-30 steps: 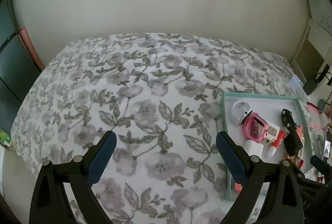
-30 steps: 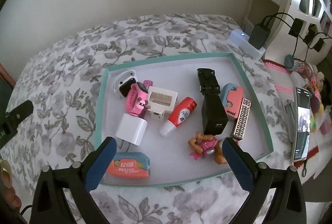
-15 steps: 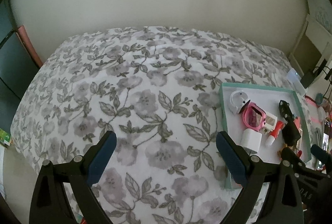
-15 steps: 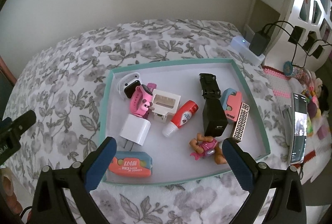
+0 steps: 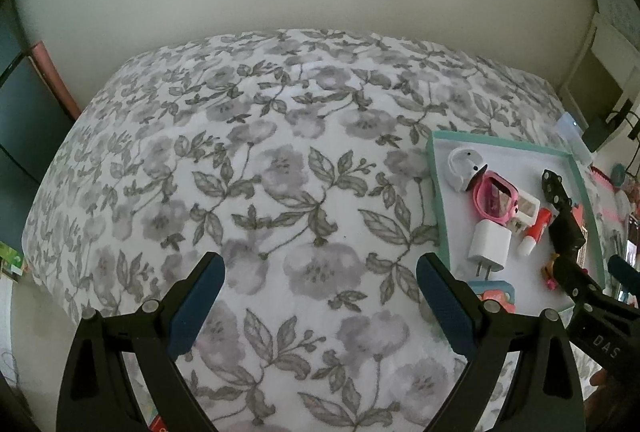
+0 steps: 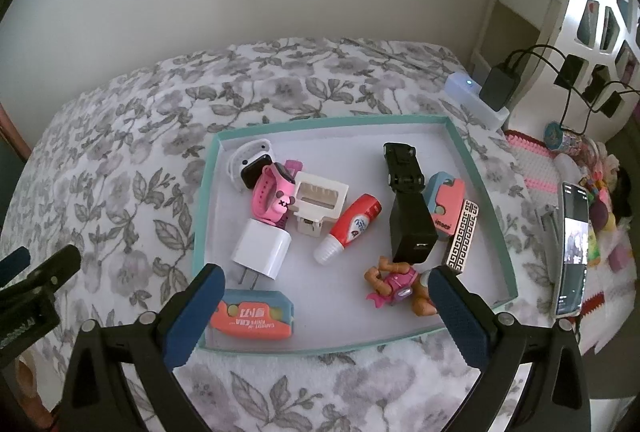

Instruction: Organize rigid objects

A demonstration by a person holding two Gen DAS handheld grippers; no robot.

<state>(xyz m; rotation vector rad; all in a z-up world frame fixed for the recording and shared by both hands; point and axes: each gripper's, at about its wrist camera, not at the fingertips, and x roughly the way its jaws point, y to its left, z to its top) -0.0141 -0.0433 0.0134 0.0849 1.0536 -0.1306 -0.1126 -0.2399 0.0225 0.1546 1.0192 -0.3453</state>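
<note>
Both sets of jaws spread wide and empty, left gripper (image 5: 320,296) over bare floral bedspread (image 5: 256,167), right gripper (image 6: 326,298) above the near edge of the teal-rimmed tray (image 6: 476,161) on the bed, holding white charger (image 6: 262,248), pink watch (image 6: 272,197), red tube (image 6: 350,228), black adapter (image 6: 412,226).

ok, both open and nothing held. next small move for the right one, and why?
Probably lower the right hand-held gripper onto the white cube wall charger in the teal-rimmed tray. Its jaws are open and empty above the tray's near edge, and the charger lies close, with little crowding it.
</note>
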